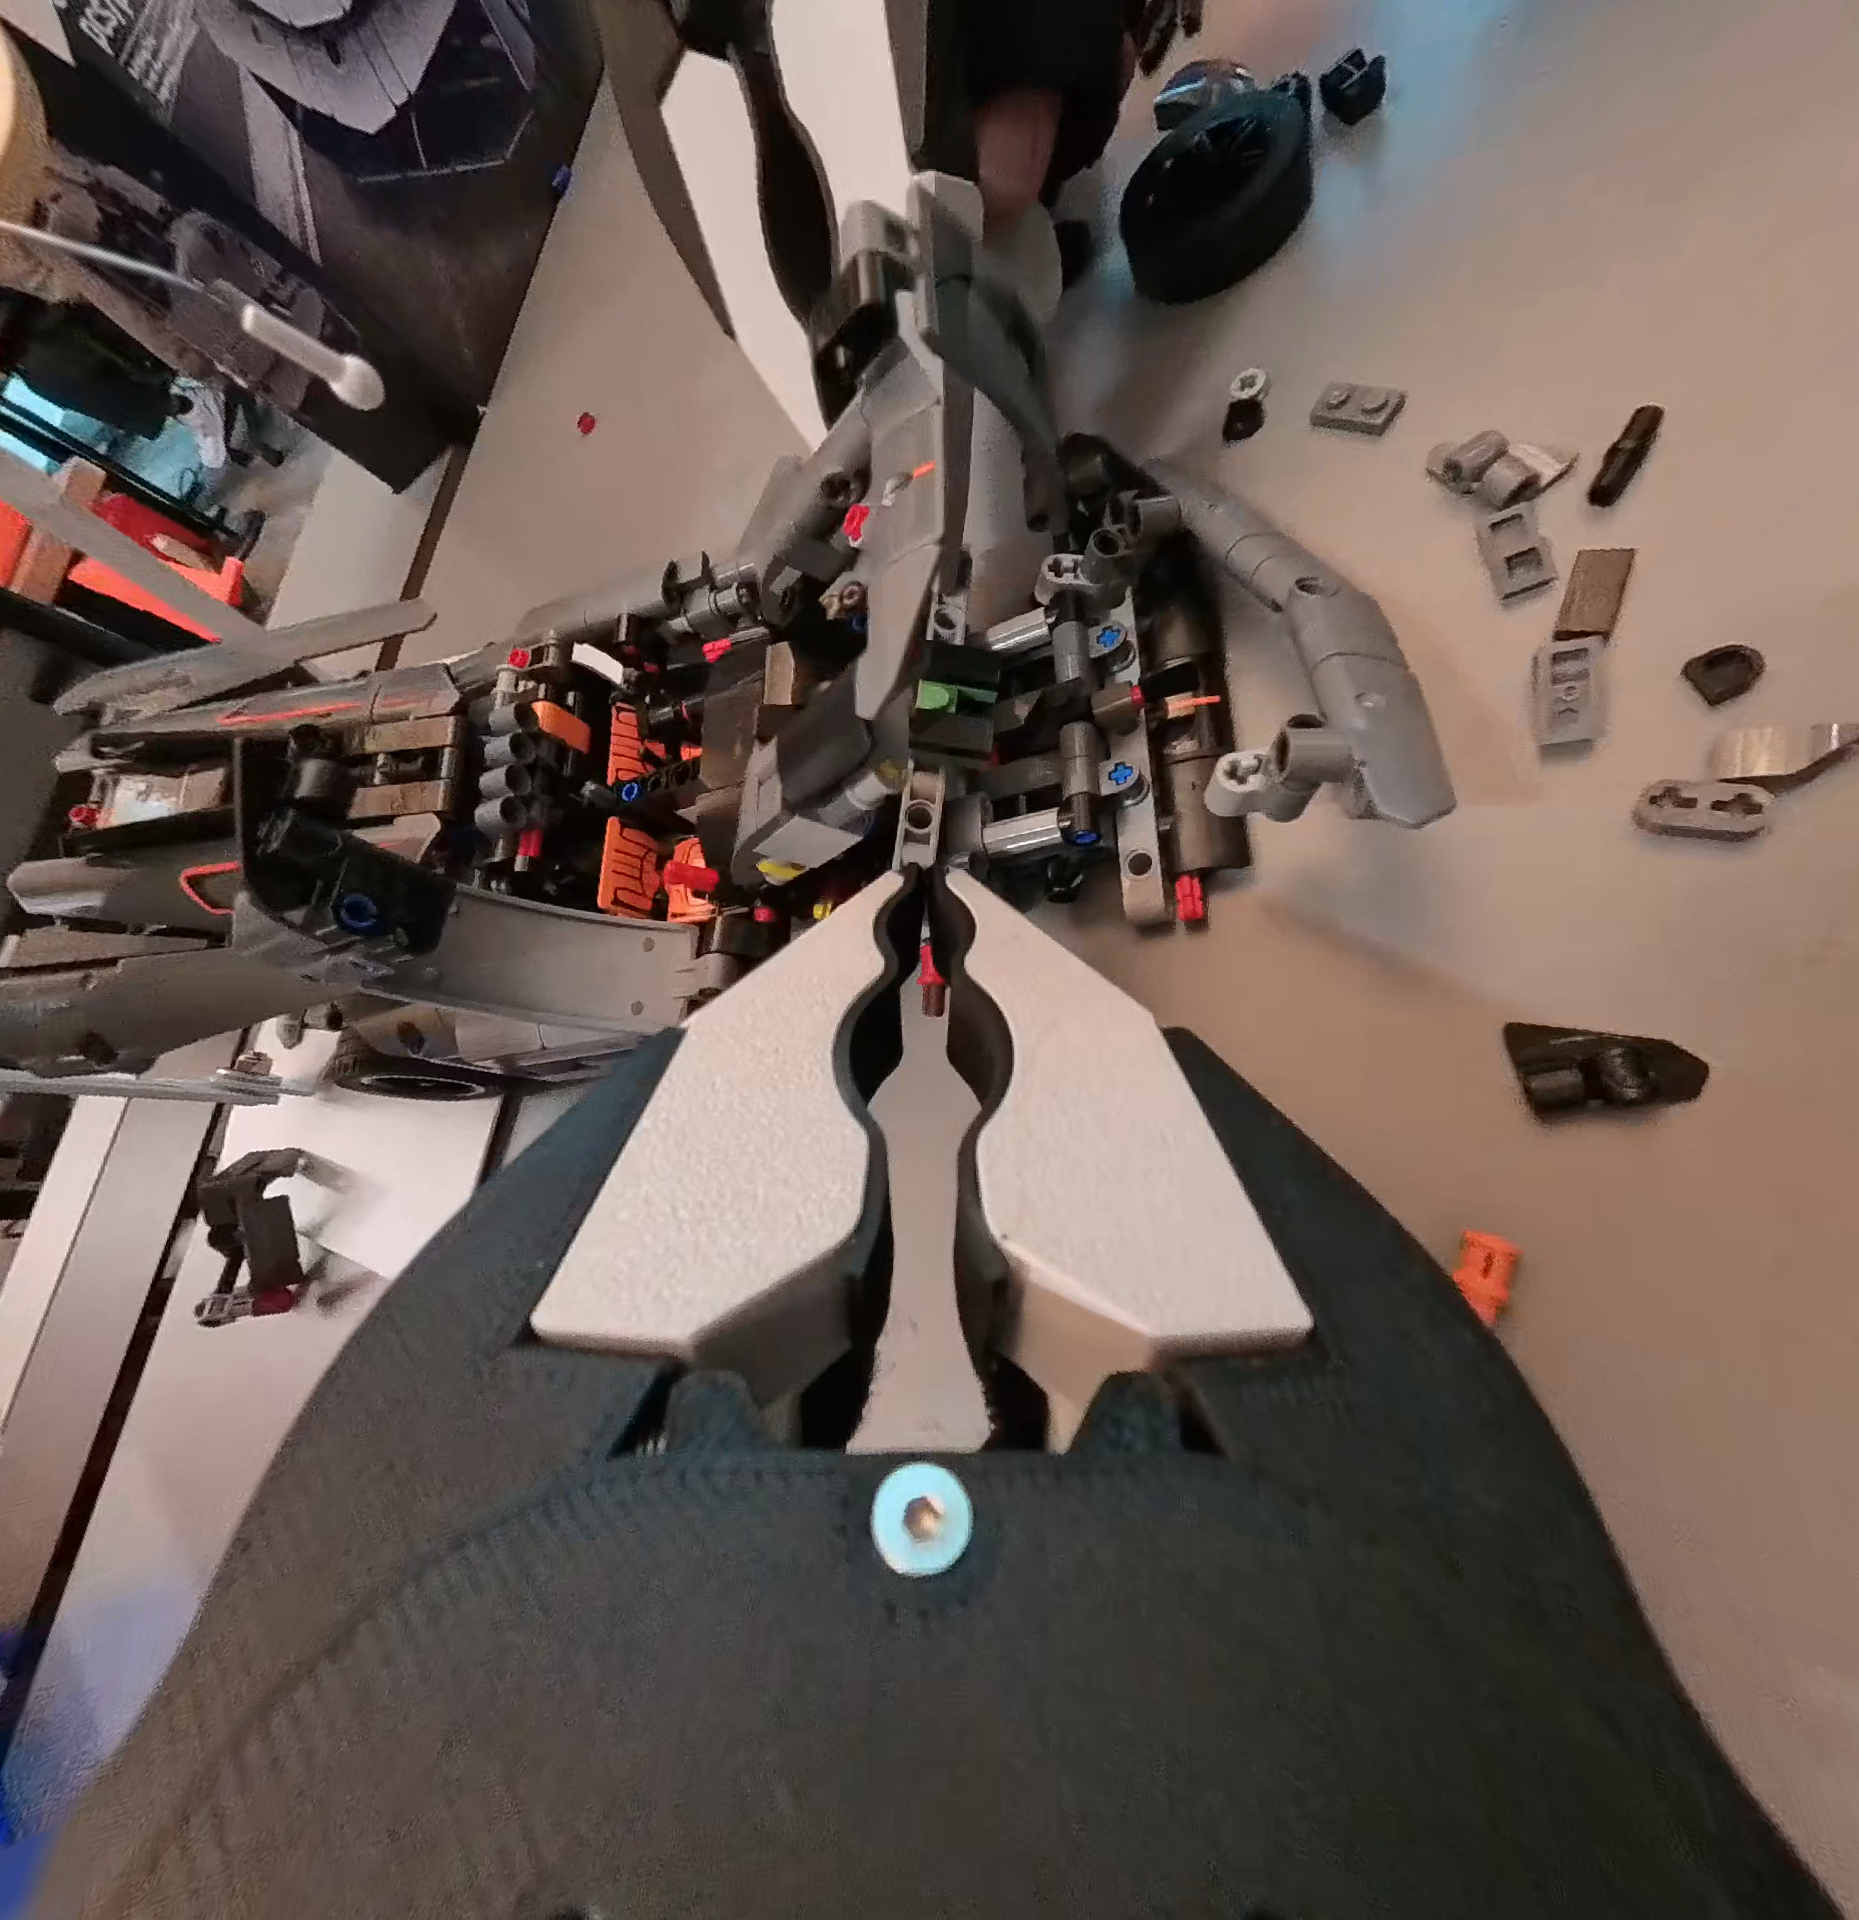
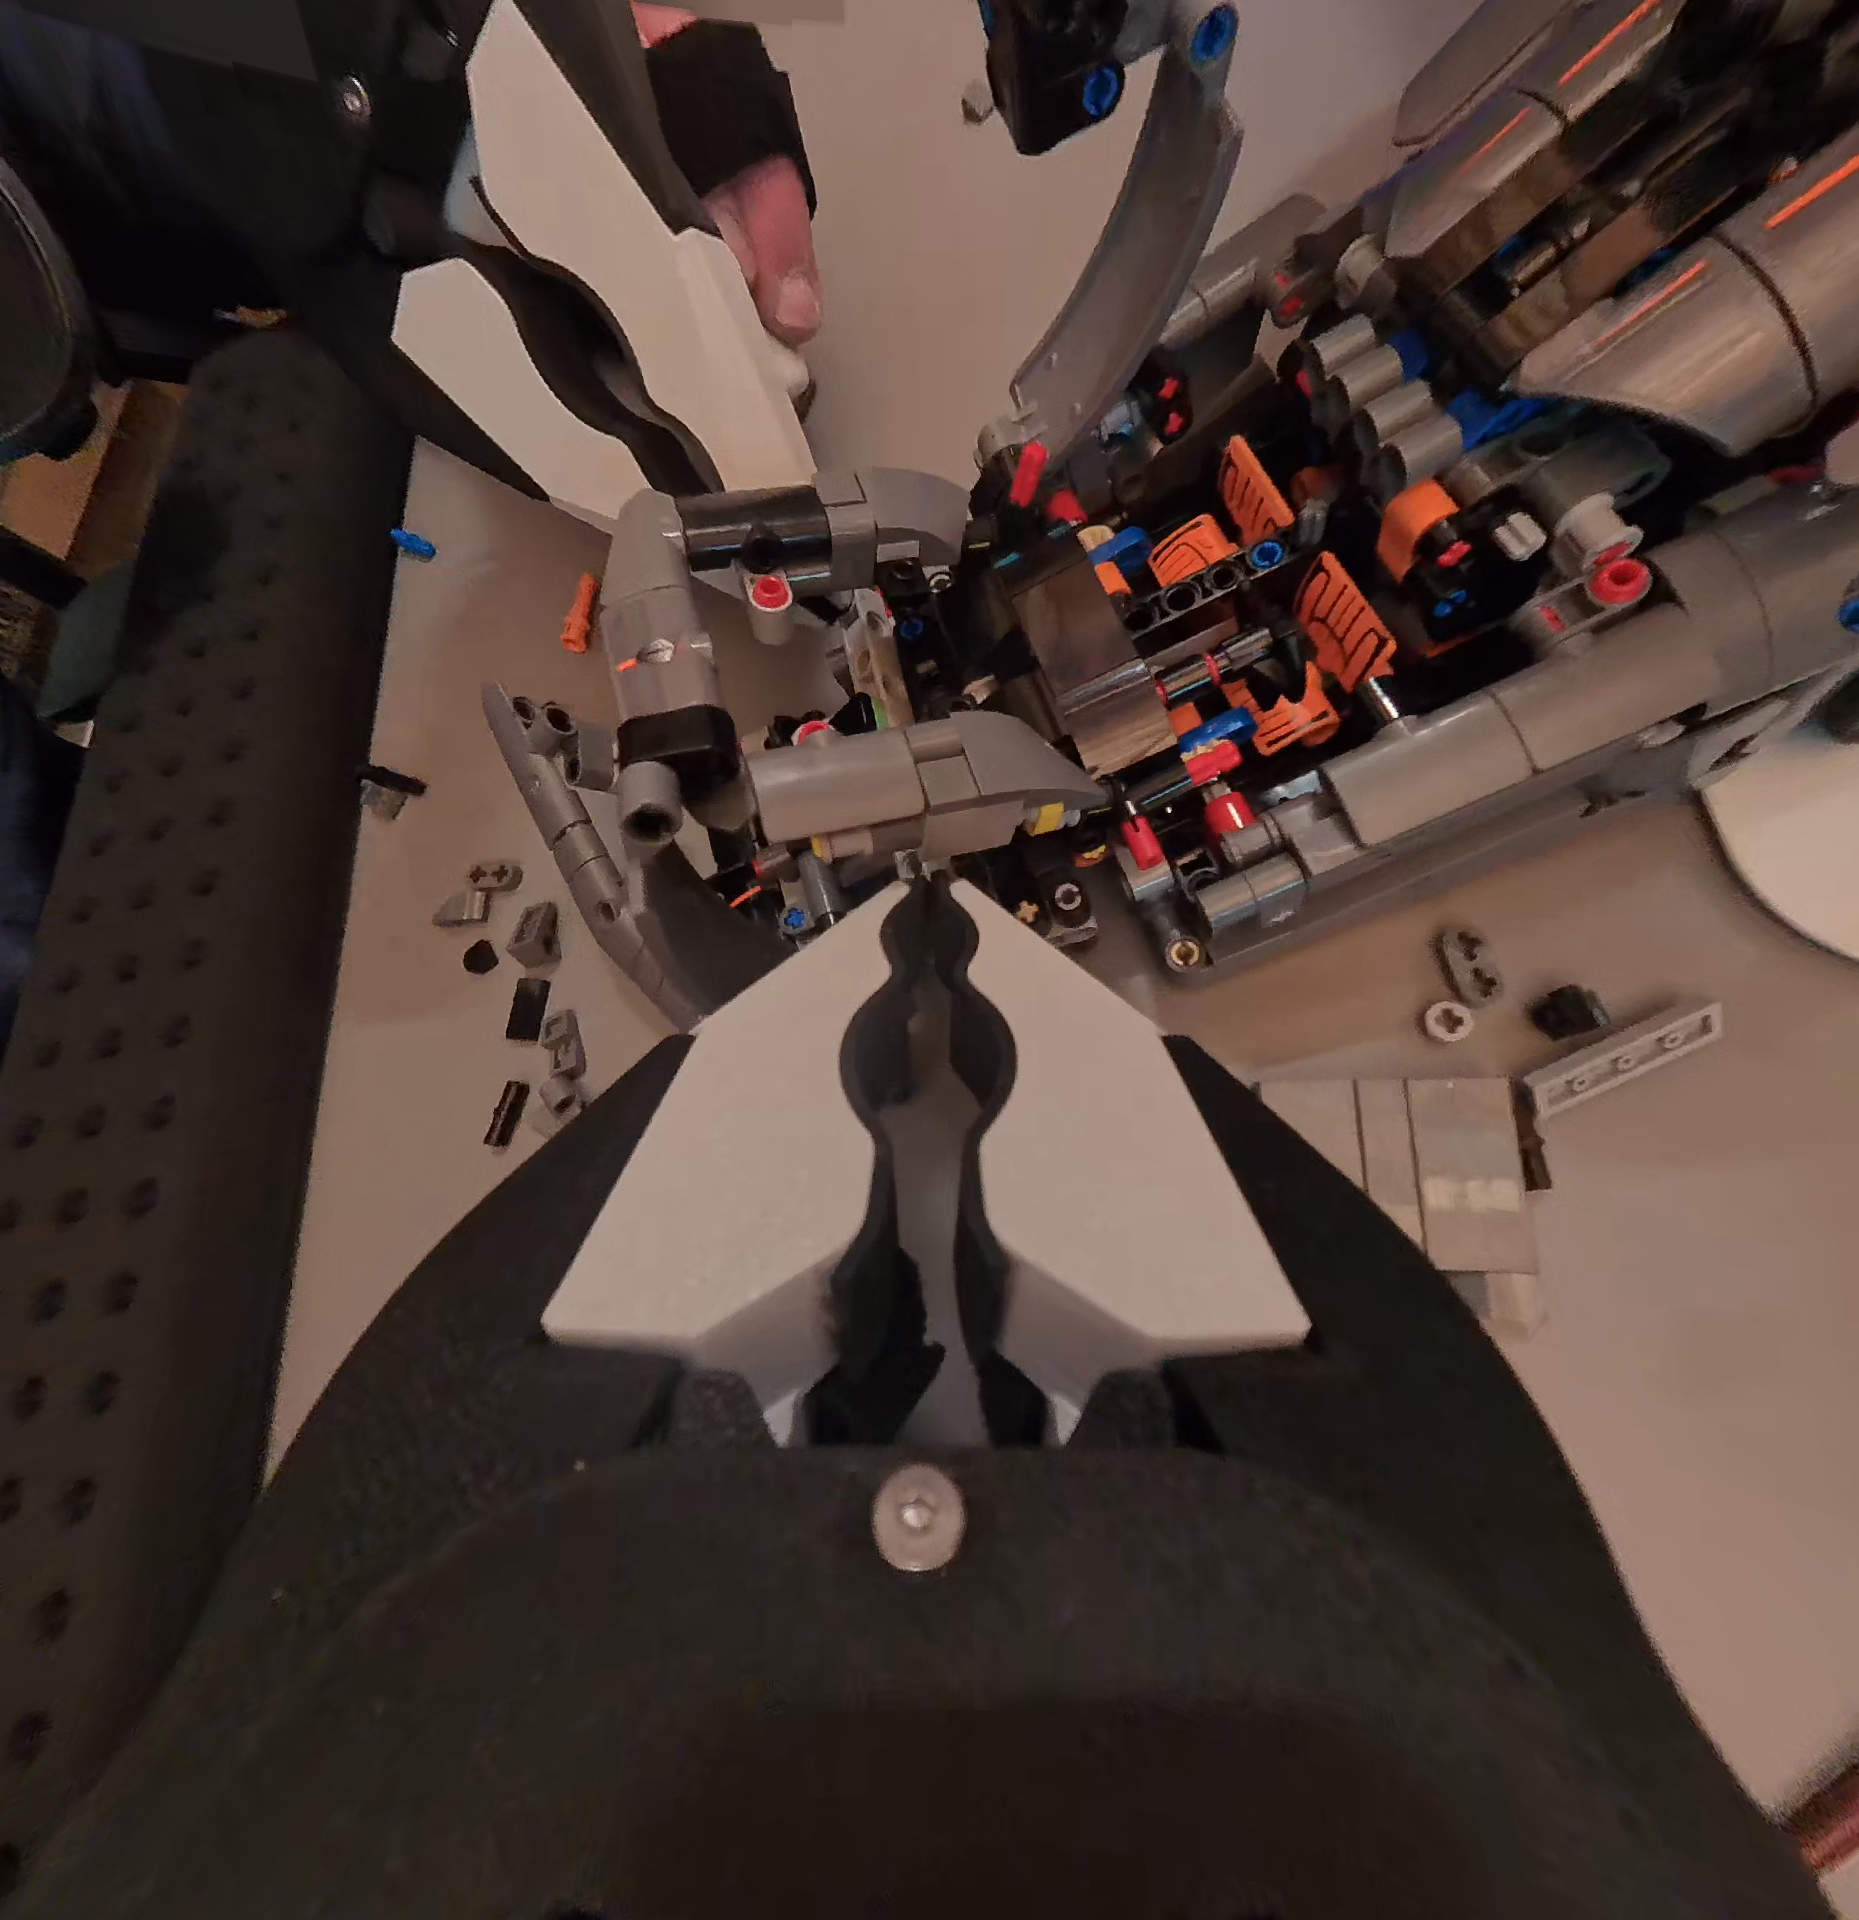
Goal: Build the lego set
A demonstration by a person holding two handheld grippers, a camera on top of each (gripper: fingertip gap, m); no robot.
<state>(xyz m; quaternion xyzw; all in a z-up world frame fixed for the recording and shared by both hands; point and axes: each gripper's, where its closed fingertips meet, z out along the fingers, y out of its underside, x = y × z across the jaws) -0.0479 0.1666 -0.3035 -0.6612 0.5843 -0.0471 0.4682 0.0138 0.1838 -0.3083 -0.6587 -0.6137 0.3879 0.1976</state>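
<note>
Our left gripper [image 1: 923, 883] has its fingers pressed nearly together, tips pinching a thin grey beam [image 1: 922, 821] that sticks out of the model straight ahead. A small red pin [image 1: 931, 982] shows in the gap just behind the tips; we cannot tell whether it is held or simply lies on the table beneath. Our right gripper [image 2: 923, 883] is likewise closed to a narrow slit, tips touching the underside of a grey wedge-shaped section [image 2: 904, 795] at the model's edge. Whether they grip a small stud there or only press against it, we cannot tell.

Just beyond both sets of tips sits the lego car [image 1: 613, 748], long and mostly grey and black, with orange parts and blue and red pins showing in its open middle. We judge the build well advanced: the body shell, side panels and inner frame are joined, but the centre is still uncovered.

Further out to the right of the left fingers lie loose pieces: a curved grey arm [image 1: 1330, 665], small grey plates [image 1: 1356, 407], a black wedge [image 1: 1600, 1070], an orange connector [image 1: 1486, 1273] and a black tyre [image 1: 1216, 197]. Right of the right fingers lie grey tiles [image 2: 1444, 1174] and a long grey plate [image 2: 1626, 1060]. So fitting the wheel, panels and trim appears to remain.
</note>
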